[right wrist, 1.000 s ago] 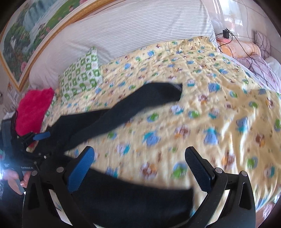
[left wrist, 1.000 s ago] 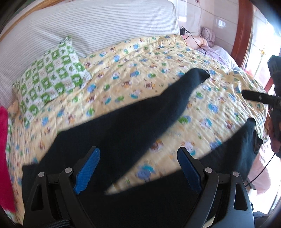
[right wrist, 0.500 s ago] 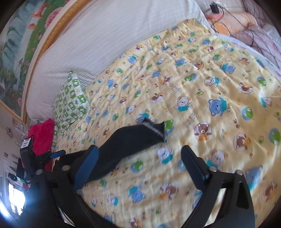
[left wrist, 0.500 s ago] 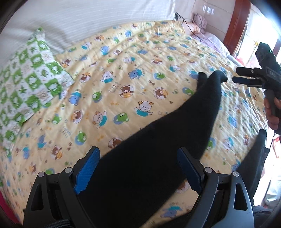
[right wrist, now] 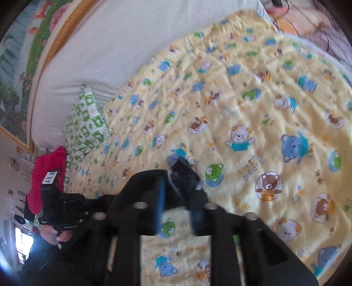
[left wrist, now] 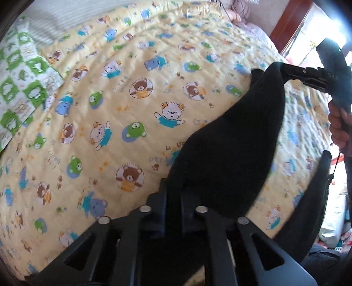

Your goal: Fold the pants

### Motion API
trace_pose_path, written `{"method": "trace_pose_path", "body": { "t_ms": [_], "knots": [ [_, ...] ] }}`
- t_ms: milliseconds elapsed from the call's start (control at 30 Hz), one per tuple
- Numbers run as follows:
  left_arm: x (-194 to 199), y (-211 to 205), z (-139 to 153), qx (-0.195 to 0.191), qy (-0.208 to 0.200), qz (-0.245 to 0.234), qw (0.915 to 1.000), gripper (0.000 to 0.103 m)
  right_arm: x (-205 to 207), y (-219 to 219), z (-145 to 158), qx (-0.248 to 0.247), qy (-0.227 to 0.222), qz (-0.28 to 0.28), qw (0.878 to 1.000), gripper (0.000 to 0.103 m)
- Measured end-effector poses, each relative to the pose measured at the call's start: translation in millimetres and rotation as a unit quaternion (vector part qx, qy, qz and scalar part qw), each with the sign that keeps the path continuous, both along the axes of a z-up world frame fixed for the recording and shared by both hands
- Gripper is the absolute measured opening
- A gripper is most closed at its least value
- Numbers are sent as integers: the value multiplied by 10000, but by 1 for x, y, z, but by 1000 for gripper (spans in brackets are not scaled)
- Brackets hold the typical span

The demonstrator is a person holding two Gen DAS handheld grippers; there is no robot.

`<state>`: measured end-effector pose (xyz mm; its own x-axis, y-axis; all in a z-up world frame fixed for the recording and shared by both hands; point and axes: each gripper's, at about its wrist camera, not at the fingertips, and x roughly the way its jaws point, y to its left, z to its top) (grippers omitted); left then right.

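Observation:
The black pants [left wrist: 233, 140] hang lifted above a yellow bear-print quilt [left wrist: 132, 99]. My left gripper [left wrist: 173, 198] is shut on the near end of one leg. That leg stretches away to my right gripper [left wrist: 283, 71], which pinches its far cuff. The other leg [left wrist: 308, 198] hangs low at the right. In the right wrist view my right gripper [right wrist: 176, 195] is shut on the cuff [right wrist: 184, 173], and the left gripper [right wrist: 66, 211] shows at lower left.
A green-and-white checked pillow [left wrist: 19, 88] lies at the left by a white striped headboard cushion [right wrist: 110, 55]. A red cloth [right wrist: 48, 171] sits beyond the pillow. A wooden post [left wrist: 292, 28] and pink bedding [left wrist: 248, 17] are at the far right.
Both grippers have gone from open to shut on the pants, left on the near end of a leg and right on its cuff. The leg is now raised off the quilt between them.

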<state>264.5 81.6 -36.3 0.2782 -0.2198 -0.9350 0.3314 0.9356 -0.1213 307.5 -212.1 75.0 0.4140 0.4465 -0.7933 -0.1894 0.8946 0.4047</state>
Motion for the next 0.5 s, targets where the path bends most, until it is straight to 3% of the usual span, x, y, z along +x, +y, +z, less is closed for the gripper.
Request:
{"method": "trace_pose_path", "body": {
  "t_ms": [233, 500],
  "knots": [
    [-65, -2, 50, -305, -610, 27, 9977, 5, -43, 1, 38, -168, -422, 192, 9988, 11],
    [-142, -16, 77, -666, -939, 166, 9932, 5, -98, -12, 54, -54, -534, 296, 9981, 10]
  ]
}}
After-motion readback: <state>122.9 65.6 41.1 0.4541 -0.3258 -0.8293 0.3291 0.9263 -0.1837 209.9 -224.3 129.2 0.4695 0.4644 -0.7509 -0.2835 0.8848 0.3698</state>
